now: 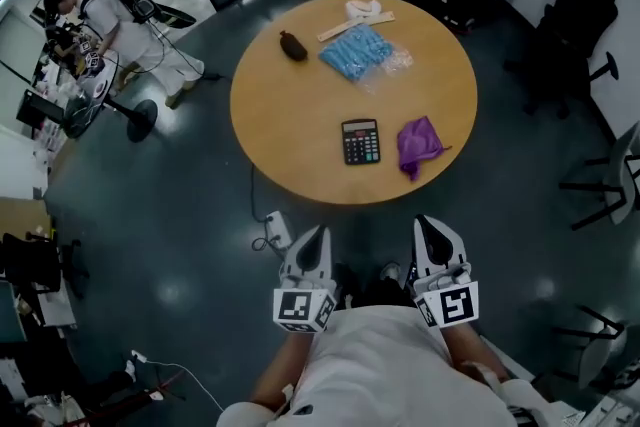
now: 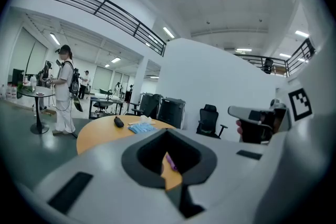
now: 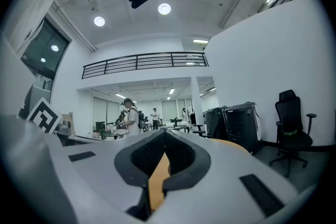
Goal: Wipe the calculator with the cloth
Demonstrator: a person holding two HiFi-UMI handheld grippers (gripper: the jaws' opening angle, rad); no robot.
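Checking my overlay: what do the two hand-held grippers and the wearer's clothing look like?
The left hand-held gripper and right hand-held gripper are pale grey tapered shells with dark-lined jaws. Each carries a cube of black-and-white square markers. The person wears a white top.

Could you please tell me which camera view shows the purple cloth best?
The head view: the whole cloth lies crumpled on the round table, right of the calculator. The left gripper view shows only a purple sliver past its jaws; the right gripper view shows none of it.

No print is legible, not even on the calculator (image 1: pixel 360 142).
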